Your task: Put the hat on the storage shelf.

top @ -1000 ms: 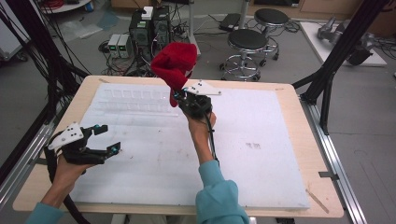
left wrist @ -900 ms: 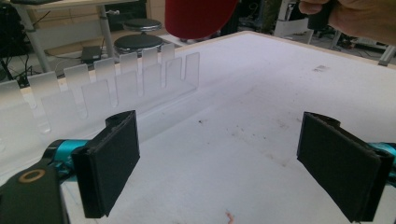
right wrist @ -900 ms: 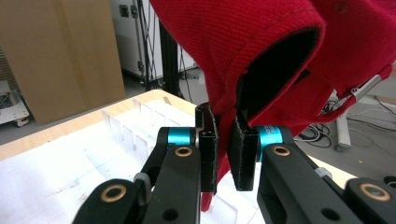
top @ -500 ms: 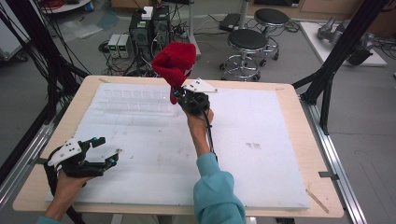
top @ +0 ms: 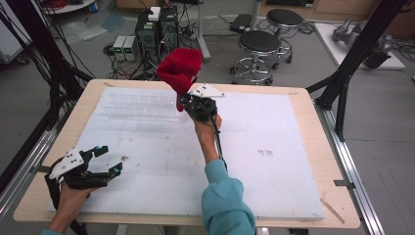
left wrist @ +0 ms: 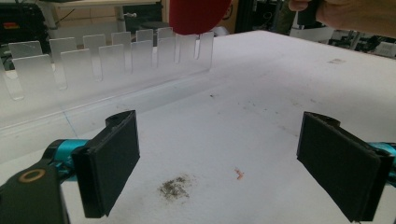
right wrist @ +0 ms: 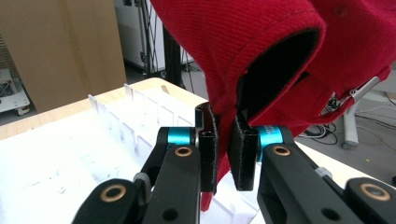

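My right tool [right wrist: 223,154] clamps a thin fold of the red cap [top: 180,69] above the clear rack [top: 142,105] (left tool [top: 108,160] spread, empty); it may slip.

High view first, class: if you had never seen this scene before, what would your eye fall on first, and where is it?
The bright red cap stands out at once, held up above the far side of the white table by the right gripper, whose fingers pinch its fabric. Next comes the left gripper, open and low near the table's near left corner. Behind the cap, a clear slotted rack lies along the far left part of the table.
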